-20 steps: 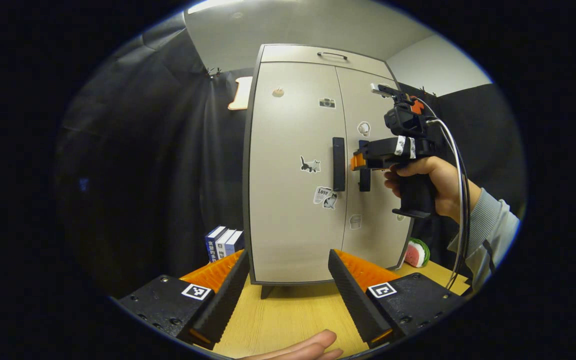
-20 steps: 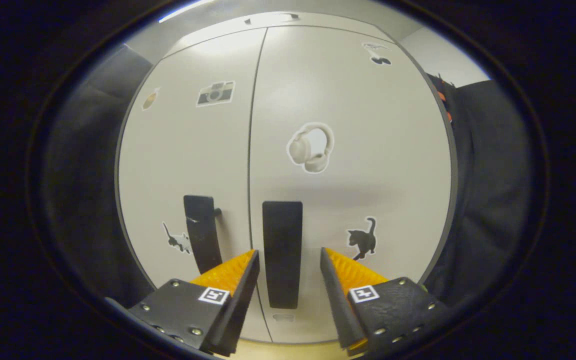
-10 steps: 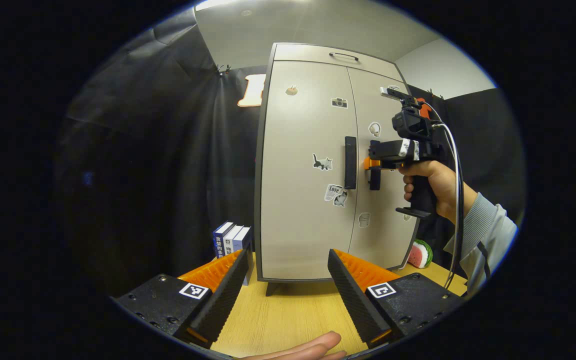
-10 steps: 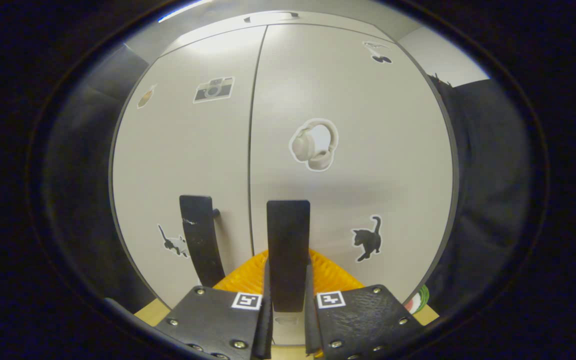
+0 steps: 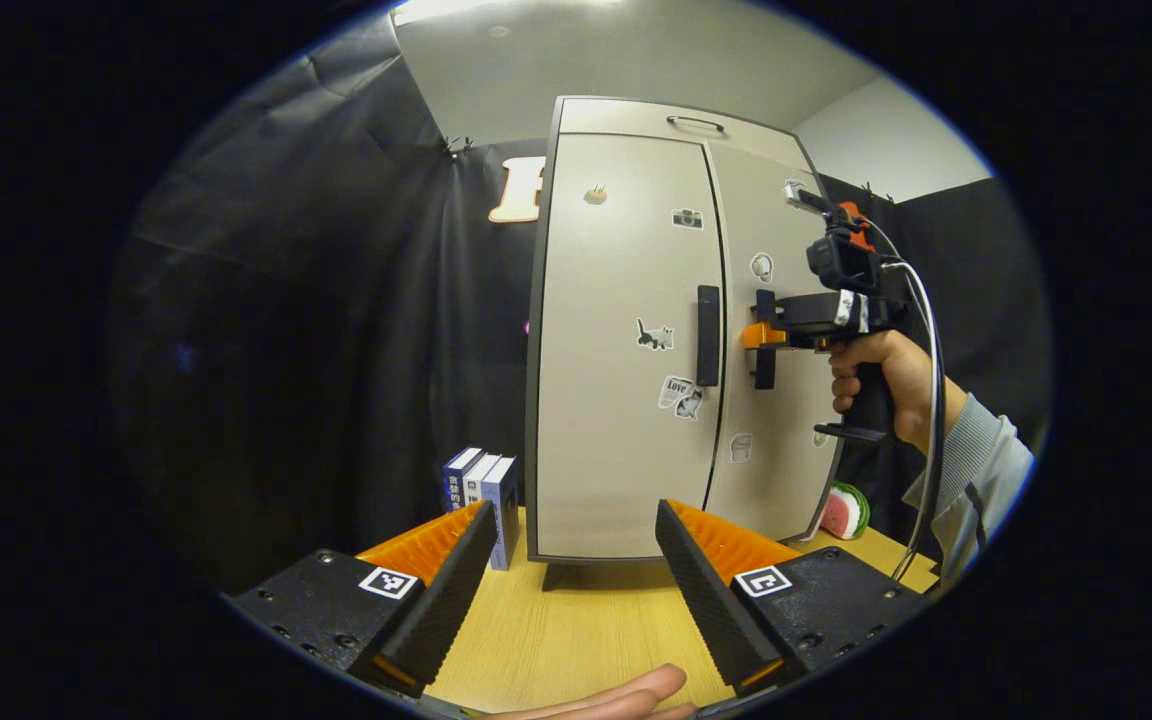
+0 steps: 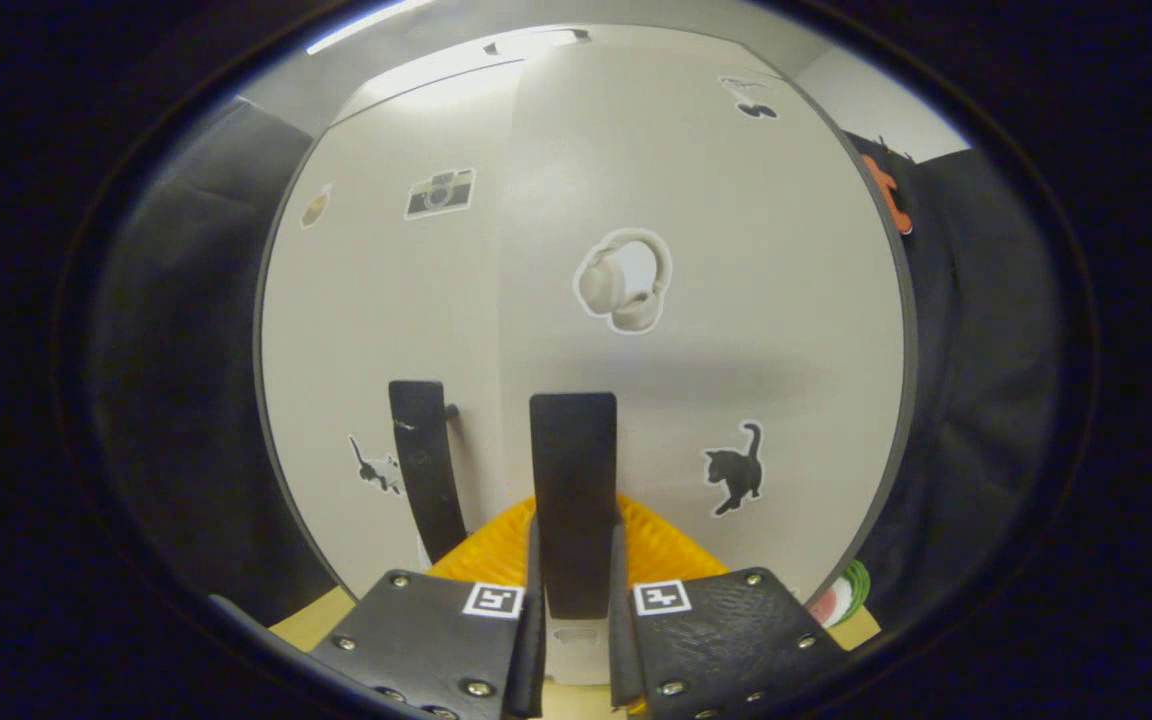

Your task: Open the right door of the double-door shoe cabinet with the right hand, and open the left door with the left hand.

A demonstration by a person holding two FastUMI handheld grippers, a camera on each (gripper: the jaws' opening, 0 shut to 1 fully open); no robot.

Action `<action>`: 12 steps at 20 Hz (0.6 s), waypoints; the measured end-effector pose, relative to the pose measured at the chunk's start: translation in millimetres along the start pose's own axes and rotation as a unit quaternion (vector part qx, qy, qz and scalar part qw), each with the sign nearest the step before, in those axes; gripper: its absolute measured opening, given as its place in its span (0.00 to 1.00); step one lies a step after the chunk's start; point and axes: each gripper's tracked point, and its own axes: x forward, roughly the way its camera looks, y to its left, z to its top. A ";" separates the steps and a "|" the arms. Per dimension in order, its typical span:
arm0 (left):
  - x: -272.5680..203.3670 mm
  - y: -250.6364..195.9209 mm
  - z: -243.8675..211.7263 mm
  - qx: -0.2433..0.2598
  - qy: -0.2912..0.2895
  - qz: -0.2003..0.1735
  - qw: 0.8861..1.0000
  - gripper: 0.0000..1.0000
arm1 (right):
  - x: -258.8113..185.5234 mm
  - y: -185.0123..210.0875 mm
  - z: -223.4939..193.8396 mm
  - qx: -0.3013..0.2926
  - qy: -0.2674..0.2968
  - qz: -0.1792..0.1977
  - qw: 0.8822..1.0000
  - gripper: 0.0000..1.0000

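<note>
The shoe cabinet [image 5: 626, 400] stands upright on a light wooden table [image 5: 576, 630], in front of the black cloth wall of the booth, and its long side runs from bottom to top. Its front faces the person. In the left gripper view the right door [image 5: 771, 420] is opened a little: its inner edge stands forward from the left door [image 5: 616, 340], which lies flat and closed. Each door has a dark, narrow handle that runs vertically near the middle seam. In the right gripper view, the right gripper [image 6: 573, 610] has its two fingers closed on the right door handle [image 6: 573, 480], one on each side, pressing on it. The left door handle [image 6: 426, 480] is just beside it, free. In the left gripper view the same gripper is seen from the side at the right handle, held by a hand [image 5: 876, 375] with a grey sleeve. The left gripper [image 5: 576, 590] is wide open, holds nothing, and is well apart from the cabinet, low above the table. Some books [image 5: 484, 490] stand on the table just beside the left side of the cabinet, and a watermelon-slice toy [image 5: 844, 510] lies at its right side. The doors carry small stickers, among them a cat [image 5: 654, 335] and headphones [image 6: 624, 280]. Above is a pale ceiling.
</note>
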 end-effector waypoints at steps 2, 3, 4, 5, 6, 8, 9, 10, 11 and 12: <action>-2.0 -3.7 1.1 0.002 0.001 0.001 1.000 0.99 | -8.4 -1.4 0.4 0.003 0.000 0.011 1.000 0.26; -4.1 -5.4 1.2 0.005 0.000 0.003 1.000 0.99 | -12.9 -1.6 -0.6 0.003 0.000 0.018 1.000 0.25; -5.7 -7.7 2.9 0.008 -0.002 0.003 1.000 0.99 | -16.6 -2.6 0.0 0.004 0.002 0.023 1.000 0.25; -7.6 -11.5 5.0 0.010 -0.003 0.002 1.000 0.99 | -18.9 -3.2 -0.9 0.002 0.004 0.027 1.000 0.26; -8.9 -15.1 5.9 0.011 -0.003 -0.001 1.000 0.99 | -21.6 -3.6 -2.2 -0.001 0.009 0.031 0.999 0.26; -13.3 -22.4 7.8 0.012 -0.003 -0.009 1.000 0.99 | -29.8 -4.7 -4.0 -0.002 0.012 0.043 0.999 0.26; -15.1 -25.2 9.8 0.013 -0.004 -0.012 1.000 0.99 | -32.2 -6.0 -3.4 0.000 0.013 0.048 0.999 0.26; -16.3 -26.6 12.3 0.016 -0.006 -0.012 1.000 0.99 | -35.6 -7.3 -5.7 0.002 0.018 0.053 0.998 0.26; -17.7 -27.1 14.1 0.019 -0.009 -0.010 1.000 0.99 | -39.1 -8.1 -6.7 0.002 0.022 0.059 0.998 0.26; -18.1 -27.9 15.9 0.021 -0.010 -0.008 1.000 0.99 | -41.4 -9.4 -7.7 0.004 0.027 0.065 0.998 0.26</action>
